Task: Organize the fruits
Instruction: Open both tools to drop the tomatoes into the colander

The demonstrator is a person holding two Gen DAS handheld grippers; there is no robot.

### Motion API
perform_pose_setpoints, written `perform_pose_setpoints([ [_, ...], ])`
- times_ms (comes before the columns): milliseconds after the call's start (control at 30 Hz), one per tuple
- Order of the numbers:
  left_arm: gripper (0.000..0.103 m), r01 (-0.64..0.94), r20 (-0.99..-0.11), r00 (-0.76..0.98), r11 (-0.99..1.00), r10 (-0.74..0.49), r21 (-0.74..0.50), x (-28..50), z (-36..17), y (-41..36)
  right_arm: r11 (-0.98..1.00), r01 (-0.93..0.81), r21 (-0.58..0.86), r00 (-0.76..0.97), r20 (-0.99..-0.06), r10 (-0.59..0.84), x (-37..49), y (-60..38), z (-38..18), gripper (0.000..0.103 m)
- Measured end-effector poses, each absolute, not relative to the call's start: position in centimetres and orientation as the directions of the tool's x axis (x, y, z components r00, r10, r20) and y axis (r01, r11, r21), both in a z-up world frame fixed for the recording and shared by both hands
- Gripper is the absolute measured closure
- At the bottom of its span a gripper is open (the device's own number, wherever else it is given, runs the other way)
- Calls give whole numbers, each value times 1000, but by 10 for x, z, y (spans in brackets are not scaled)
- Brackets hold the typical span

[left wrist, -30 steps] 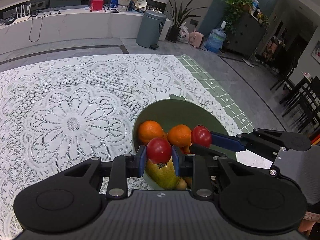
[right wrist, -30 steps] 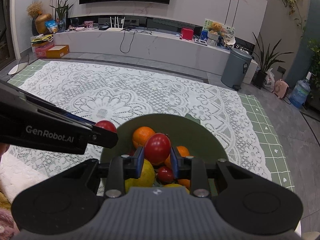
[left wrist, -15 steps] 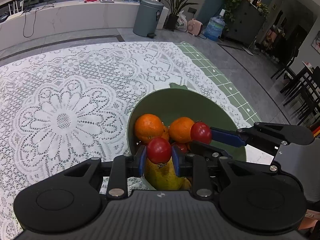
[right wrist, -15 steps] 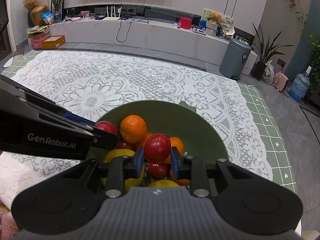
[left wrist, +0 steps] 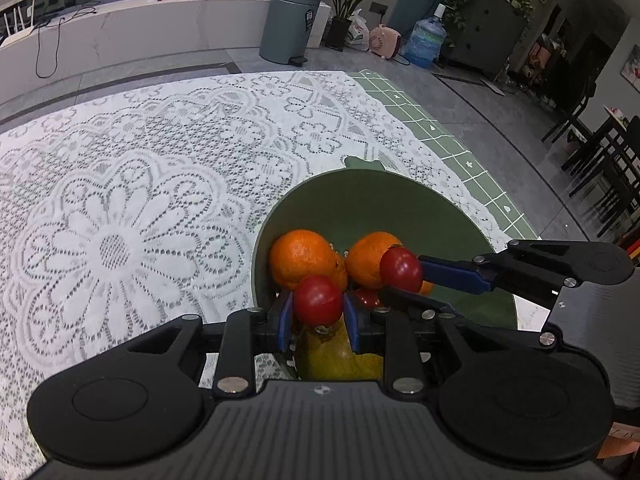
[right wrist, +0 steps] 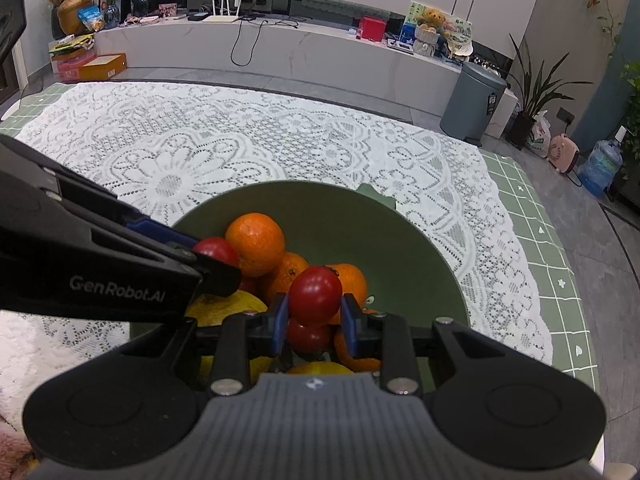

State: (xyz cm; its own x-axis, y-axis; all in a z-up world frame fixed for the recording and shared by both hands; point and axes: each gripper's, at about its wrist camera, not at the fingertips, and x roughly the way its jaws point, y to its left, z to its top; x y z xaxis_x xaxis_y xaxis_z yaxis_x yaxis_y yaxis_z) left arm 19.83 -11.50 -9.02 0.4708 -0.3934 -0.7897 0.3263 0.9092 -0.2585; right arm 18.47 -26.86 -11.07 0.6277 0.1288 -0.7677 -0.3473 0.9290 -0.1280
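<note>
A green bowl on the lace tablecloth holds oranges, a yellow fruit and a small red fruit. My left gripper is shut on a red tomato just over the bowl's near rim; it enters the right wrist view from the left. My right gripper is shut on a second red tomato above the fruit pile; it shows in the left wrist view from the right.
The white lace tablecloth spreads left and beyond the bowl over a green checked cloth. The table's right edge lies close to the bowl. A grey bin and plants stand on the floor beyond.
Both grippers, each still holding its tomato, have moved down and closer to the bowl's fruit pile. The fruit in the bowl has not moved.
</note>
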Motion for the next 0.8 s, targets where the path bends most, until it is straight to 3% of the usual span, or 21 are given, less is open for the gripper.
perform_pose_setpoints([
  [533, 73, 356, -802, 443, 899, -401, -254, 209, -99, -126, 929, -340, -147, 624, -774, 106, 193, -271, -117, 78],
  [633, 67, 352, -804, 438, 900, -402, -258, 208, -97, -125, 928, -343, -145, 622, -776, 109, 192, -271, -117, 77],
  [800, 60, 352, -804, 440, 901, -399, -255, 206, -94, -126, 927, -346, -146, 625, -772, 112, 189, -270, -114, 67],
])
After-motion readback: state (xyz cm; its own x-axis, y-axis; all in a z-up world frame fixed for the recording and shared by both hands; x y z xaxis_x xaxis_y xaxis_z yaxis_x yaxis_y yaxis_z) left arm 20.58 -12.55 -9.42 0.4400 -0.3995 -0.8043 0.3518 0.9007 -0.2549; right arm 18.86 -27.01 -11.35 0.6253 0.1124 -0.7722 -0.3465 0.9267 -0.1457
